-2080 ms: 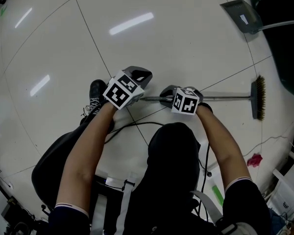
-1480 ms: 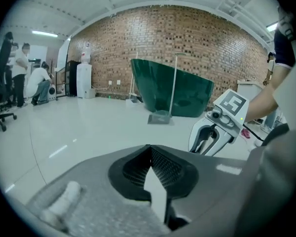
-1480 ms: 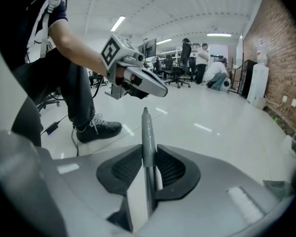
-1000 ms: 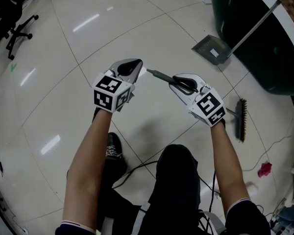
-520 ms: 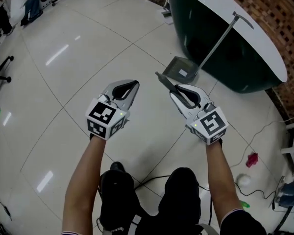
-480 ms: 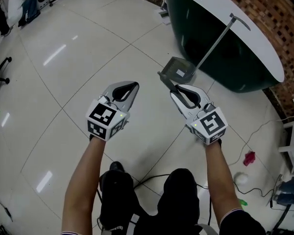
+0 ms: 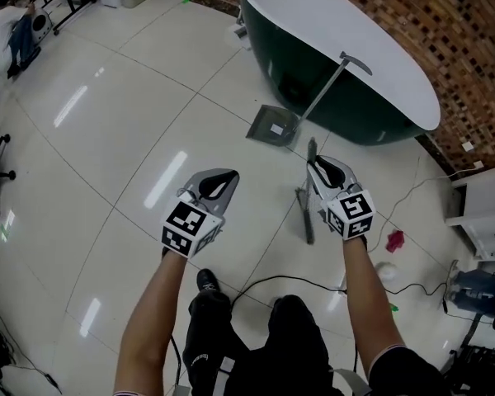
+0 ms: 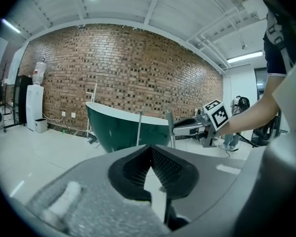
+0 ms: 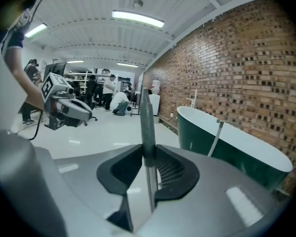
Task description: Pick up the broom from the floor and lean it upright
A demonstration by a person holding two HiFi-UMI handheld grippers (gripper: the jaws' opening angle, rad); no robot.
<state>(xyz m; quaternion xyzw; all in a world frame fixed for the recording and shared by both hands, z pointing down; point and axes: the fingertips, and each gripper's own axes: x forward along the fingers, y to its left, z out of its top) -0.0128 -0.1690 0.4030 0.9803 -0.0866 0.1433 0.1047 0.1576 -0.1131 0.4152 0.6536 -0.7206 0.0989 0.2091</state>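
Nearly upright, the broom (image 7: pixel 305 218) stands clamped in the right gripper (image 7: pixel 317 166); left gripper (image 7: pixel 228 175) closed, empty.

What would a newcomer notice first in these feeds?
The broom stands nearly upright, pinched in the right gripper at the centre of the right gripper view. Beyond it a big dark green bathtub sits by the brick wall, with a long-handled dustpan propped against it. The left gripper is empty.
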